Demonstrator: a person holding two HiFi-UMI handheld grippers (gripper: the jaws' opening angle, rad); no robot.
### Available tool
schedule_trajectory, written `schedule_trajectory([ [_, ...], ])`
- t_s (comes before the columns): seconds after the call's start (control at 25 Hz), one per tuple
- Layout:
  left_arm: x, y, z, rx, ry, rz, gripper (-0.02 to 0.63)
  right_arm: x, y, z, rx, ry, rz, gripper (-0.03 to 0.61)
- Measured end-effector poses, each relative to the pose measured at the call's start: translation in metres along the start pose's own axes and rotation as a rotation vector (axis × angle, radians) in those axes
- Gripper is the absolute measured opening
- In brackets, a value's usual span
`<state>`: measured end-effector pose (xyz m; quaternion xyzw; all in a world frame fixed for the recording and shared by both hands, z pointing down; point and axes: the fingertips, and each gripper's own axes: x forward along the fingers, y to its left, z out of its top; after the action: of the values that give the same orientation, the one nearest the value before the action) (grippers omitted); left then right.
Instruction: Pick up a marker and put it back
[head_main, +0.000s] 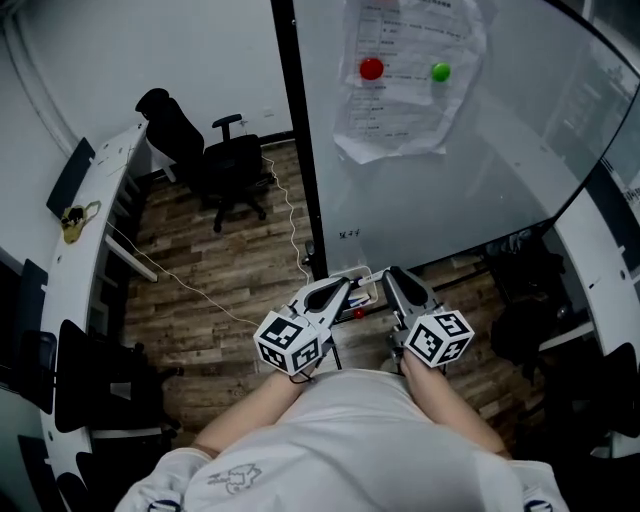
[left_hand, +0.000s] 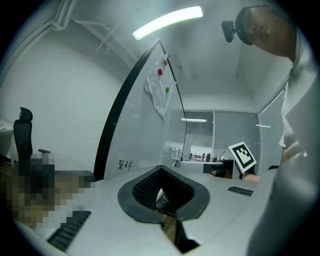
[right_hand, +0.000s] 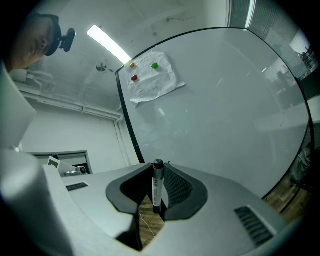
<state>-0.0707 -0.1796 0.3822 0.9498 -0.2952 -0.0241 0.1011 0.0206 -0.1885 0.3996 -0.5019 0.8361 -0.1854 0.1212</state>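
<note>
The right gripper (right_hand: 158, 170) has its fingers closed on a marker (right_hand: 157, 187). The marker stands upright between them, black cap on top and white barrel below. The left gripper (left_hand: 160, 172) has its fingers drawn together at the tips. Only a thin slit is left lower down, and what shows through it cannot be made out.

In the head view both grippers are held close in front of the person's body, side by side and slightly apart. Their tips point at the bottom edge of a whiteboard (head_main: 450, 180). The board's black frame (head_main: 300, 140) runs up its left side, just beyond the left gripper.

Most of the board is bare. A crumpled sheet of paper (head_main: 400, 90) is pinned high on it by a red magnet (head_main: 371, 68) and a green magnet (head_main: 440, 71).

Left of the frame is open wood-plank floor (head_main: 220, 270), crossed by a thin white cable (head_main: 180, 285). A black office chair (head_main: 215, 165) stands further back on it. A curved white counter (head_main: 85, 250) closes the far left side. To the right, dark furniture crowds the floor beside the board.
</note>
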Motion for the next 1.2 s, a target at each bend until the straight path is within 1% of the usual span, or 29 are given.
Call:
schedule_trajectory([
  [0.16, -0.013, 0.005, -0.006, -0.006, 0.008, 0.035, 0.005, 0.0, -0.002, -0.005, 0.008, -0.002, 0.005, 0.078],
  [0.32, -0.014, 0.01, -0.012, -0.013, 0.012, 0.076, 0.005, 0.002, -0.028, -0.003, 0.032, -0.004, -0.009, 0.078],
  [0.4, -0.009, 0.013, -0.014, -0.018, 0.011, 0.107, 0.005, 0.006, -0.037, -0.005, 0.044, 0.017, 0.006, 0.078],
  [0.52, 0.0, 0.018, -0.012, -0.03, -0.001, 0.163, 0.005, 0.016, -0.044, -0.002, 0.039, 0.054, 0.05, 0.078],
  [0.68, 0.015, 0.021, -0.013, -0.044, -0.017, 0.229, 0.005, 0.031, -0.049, 0.005, -0.013, 0.106, 0.119, 0.078],
  [1.0, 0.03, 0.036, -0.022, -0.095, -0.08, 0.377, 0.005, 0.058, -0.064, 0.003, -0.064, 0.214, 0.251, 0.078],
  [1.2, 0.047, 0.037, -0.032, -0.11, -0.092, 0.467, 0.005, 0.065, -0.083, 0.001, -0.104, 0.256, 0.322, 0.078],
])
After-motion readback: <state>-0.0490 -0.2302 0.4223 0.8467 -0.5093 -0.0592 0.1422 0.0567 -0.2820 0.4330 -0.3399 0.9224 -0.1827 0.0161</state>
